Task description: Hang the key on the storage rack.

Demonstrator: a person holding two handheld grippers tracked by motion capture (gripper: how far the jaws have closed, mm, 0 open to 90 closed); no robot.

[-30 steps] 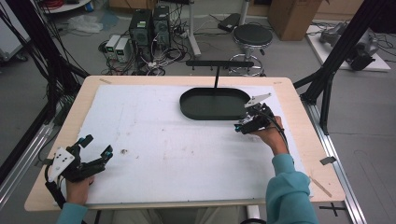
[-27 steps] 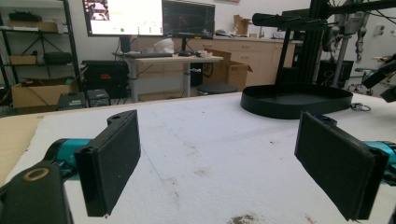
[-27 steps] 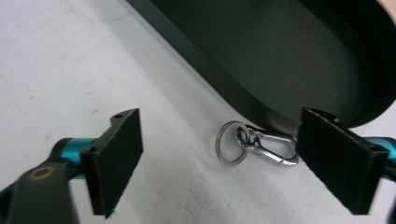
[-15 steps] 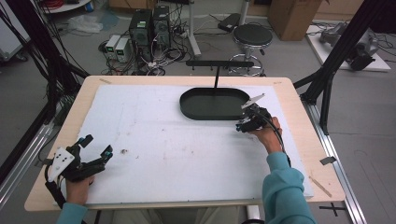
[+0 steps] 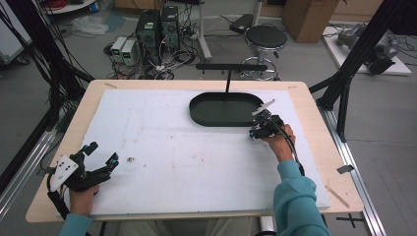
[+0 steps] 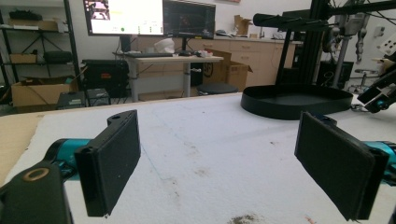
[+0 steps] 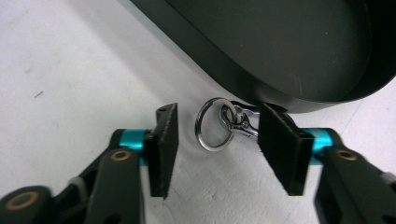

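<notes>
The key ring [image 7: 214, 124] with its small metal clasp [image 7: 240, 121] lies flat on the white mat [image 5: 196, 162] of the counter [image 5: 314, 123], just beside the near wall of the black oval tray [image 5: 226, 109]. In the right gripper view its long axis runs from the ring at lower left to the clasp at upper right, and the clasp end points toward the tray wall, very close to it; whether they touch cannot be told.

The right gripper [image 7: 217, 149] stands over it with a pad on either side. Against a second ago its jaws have been closing, and they now stand about half apart; the ring and clasp lie between them but the pads do not press on them yet. The right hand has stayed almost where it was at the tray's right end.

The left gripper [image 5: 101, 153] rests at the near left corner of the counter, unmoved, its jaws wide apart with nothing between them.
</notes>
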